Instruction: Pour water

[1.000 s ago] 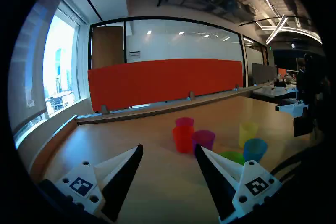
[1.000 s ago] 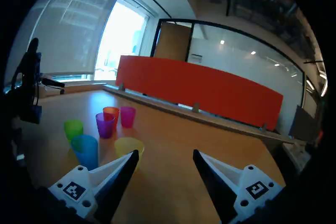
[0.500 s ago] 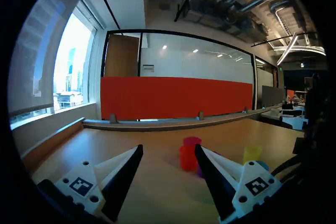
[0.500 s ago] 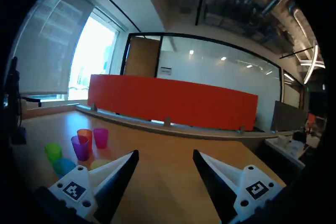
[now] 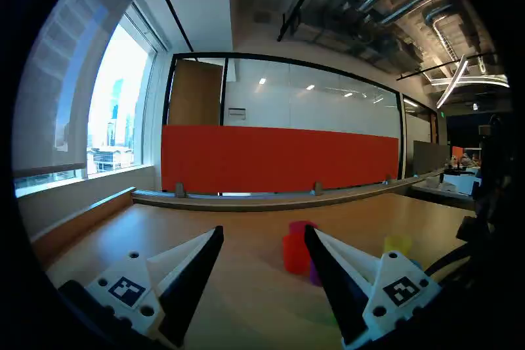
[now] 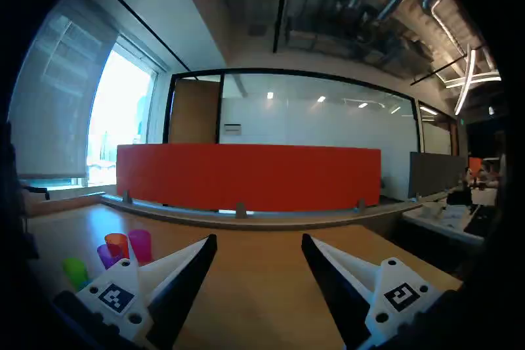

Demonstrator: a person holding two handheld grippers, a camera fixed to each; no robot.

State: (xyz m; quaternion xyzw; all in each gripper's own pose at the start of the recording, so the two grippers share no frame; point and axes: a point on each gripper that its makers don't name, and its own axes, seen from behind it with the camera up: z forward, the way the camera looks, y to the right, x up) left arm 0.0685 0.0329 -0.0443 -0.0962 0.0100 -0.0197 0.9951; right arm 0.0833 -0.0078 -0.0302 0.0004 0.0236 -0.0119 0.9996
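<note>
Left gripper view, left gripper [image 5: 262,229] gaped apart and empty above the wooden table [image 5: 236,222], orange cup [image 5: 294,255] and pink cup [image 5: 301,226] stood just past one finger — right gripper [image 6: 259,237] likewise spread, holding nothing, green cup [image 6: 75,271] far left.

On one bench [image 6: 262,271] the right gripper view lets me count four cups: one orange cup [image 6: 117,242], one pink cup [image 6: 140,245], one purple cup [image 6: 105,255] and one green cup [image 6: 75,272]. The left gripper view adds one yellow cup [image 5: 398,243]. Behind the bench stands one red divider panel [image 6: 249,176].
</note>
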